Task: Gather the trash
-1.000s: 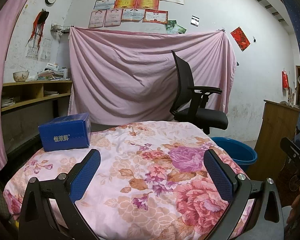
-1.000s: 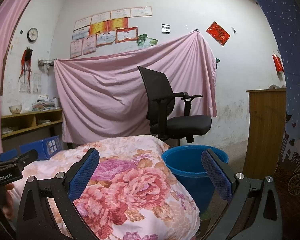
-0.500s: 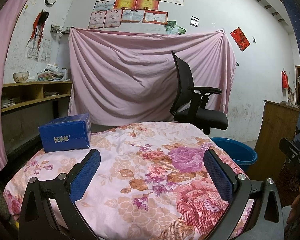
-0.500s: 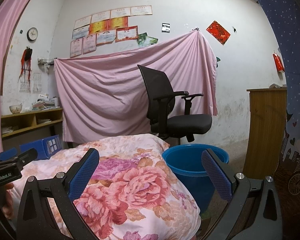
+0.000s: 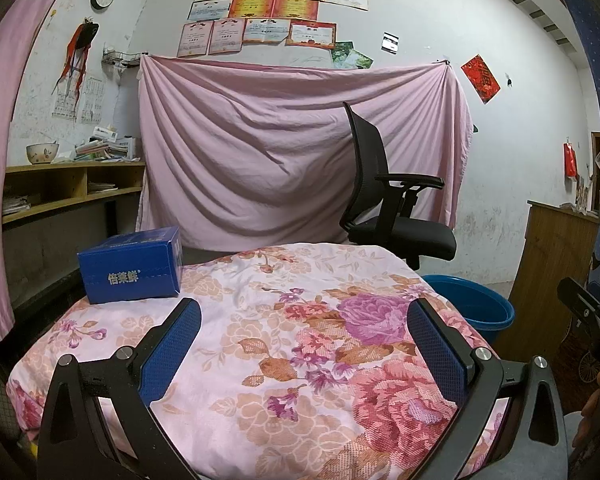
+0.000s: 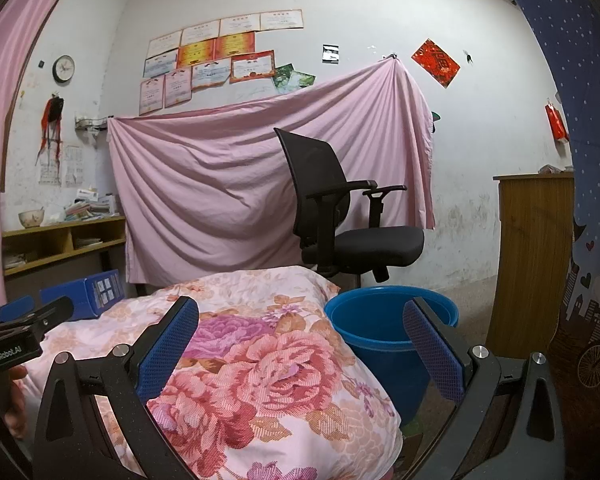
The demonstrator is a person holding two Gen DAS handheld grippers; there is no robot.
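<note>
**Both grippers spread wide over the floral quilt, nothing held**

The left gripper [image 5: 304,340] hovers above the floral quilt [image 5: 300,344] with its blue-padded fingers [image 5: 172,348] far apart and nothing between them. Ahead of it and to its left, a blue carton [image 5: 130,266] with white Chinese characters sits on the quilt near the far edge, apart from the fingers. Ahead and to its right, beyond the quilt's edge, stands a blue plastic bucket [image 5: 476,308] on the floor.

The right gripper [image 6: 300,344] is likewise wide apart and empty (its left finger over the quilt, its right finger in front of the bucket [image 6: 380,328]). The carton [image 6: 88,292] lies far to its left, past the other gripper's tip. A black office chair [image 6: 340,216] stands behind the bucket, before a hung pink sheet [image 6: 220,192]
</note>
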